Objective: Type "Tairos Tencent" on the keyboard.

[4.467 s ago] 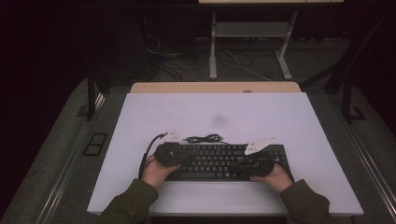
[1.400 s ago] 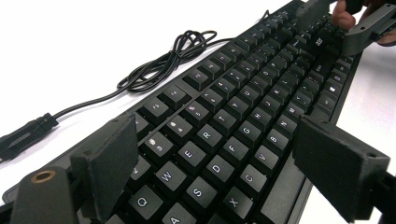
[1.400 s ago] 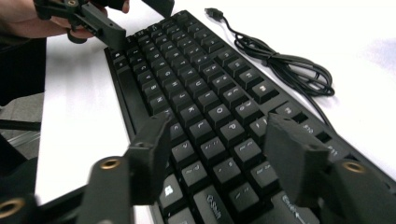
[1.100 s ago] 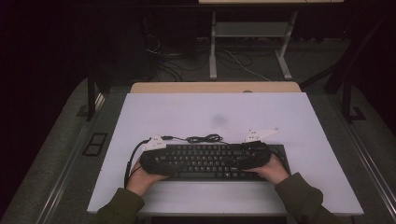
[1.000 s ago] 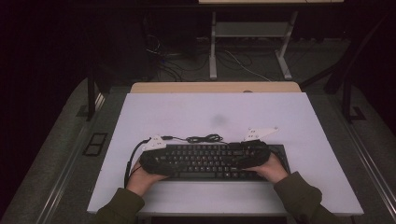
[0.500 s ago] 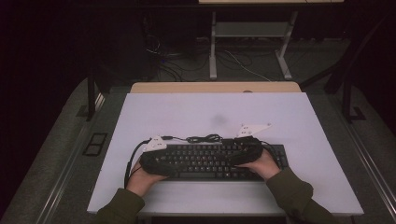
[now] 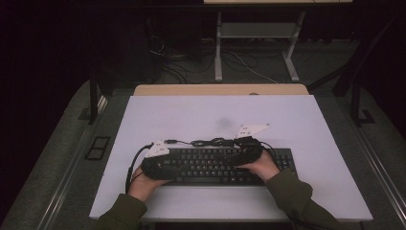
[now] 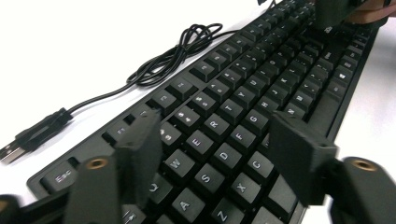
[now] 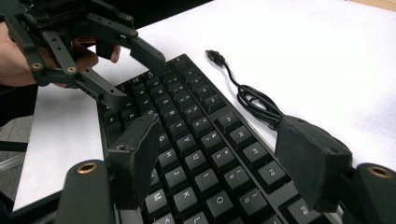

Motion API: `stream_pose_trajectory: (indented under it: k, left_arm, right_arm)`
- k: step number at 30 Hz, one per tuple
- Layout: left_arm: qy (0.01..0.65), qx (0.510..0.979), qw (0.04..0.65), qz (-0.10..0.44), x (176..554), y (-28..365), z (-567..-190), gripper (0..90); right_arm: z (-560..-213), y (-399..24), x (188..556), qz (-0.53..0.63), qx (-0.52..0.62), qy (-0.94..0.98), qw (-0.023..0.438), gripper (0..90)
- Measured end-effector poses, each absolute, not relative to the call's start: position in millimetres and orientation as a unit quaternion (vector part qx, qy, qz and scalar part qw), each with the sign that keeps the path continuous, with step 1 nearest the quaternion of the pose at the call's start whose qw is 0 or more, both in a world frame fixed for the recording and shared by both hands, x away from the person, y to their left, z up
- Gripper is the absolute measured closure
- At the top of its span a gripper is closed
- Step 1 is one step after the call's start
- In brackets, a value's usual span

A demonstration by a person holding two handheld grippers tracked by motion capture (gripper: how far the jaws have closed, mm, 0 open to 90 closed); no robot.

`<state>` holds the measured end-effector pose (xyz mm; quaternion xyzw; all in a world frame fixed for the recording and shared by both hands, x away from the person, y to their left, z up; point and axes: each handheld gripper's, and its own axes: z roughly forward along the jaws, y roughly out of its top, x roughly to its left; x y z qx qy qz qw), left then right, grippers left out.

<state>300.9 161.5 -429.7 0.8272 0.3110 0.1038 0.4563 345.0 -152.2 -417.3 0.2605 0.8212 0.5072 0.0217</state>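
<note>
The black keyboard [image 7: 218, 165] lies on the near half of the white desk [image 7: 201, 115], its long axis running 9 to 3 o'clock across the person's front. Its coiled cable [image 7: 210, 142] rests just beyond the far edge, the plug [image 8: 32, 135] trailing toward 9 o'clock.

The left tool [image 8: 215, 154] hovers over the keyboard's left end, above the letter rows. Its jaws stand apart and have just been closing; the pads touch no key that I can see. The right tool [image 9: 224, 163] hangs over the right-hand letter keys, short of the number pad at 3 o'clock, jaws likewise apart and holding nothing.

Each tool points inward along the long axis, toward the other. As I read it, any lift would need the jaws turned across the short way, 12 to 6 o'clock; the left is nearer an end.
</note>
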Motion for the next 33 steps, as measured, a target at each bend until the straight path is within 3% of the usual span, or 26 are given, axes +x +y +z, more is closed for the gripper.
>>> stream_pose_trajectory:
  k: [12, 19, 23, 33]
  left_arm:
    - [0.317, 0.833, 0.440, 0.106, 300.3, 168.2, -429.6, 71.2]
    - [0.320, 0.838, 0.432, 0.097, 301.8, 173.5, -430.7, 83.7]
    - [0.319, 0.840, 0.429, 0.089, 302.0, 176.4, -431.2, 88.8]
    - [0.323, 0.846, 0.416, 0.084, 302.7, 179.3, -433.4, 89.0]
  right_arm:
    - [-416.9, -141.6, 349.6, 0.511, 0.256, 0.820, 0.023, 29.9]
    - [-417.9, -142.0, 348.6, 0.507, 0.259, 0.822, 0.023, 30.0]
    - [-418.8, -142.8, 349.4, 0.506, 0.258, 0.823, 0.024, 30.0]
    - [-419.1, -142.8, 349.1, 0.506, 0.259, 0.822, 0.025, 30.0]
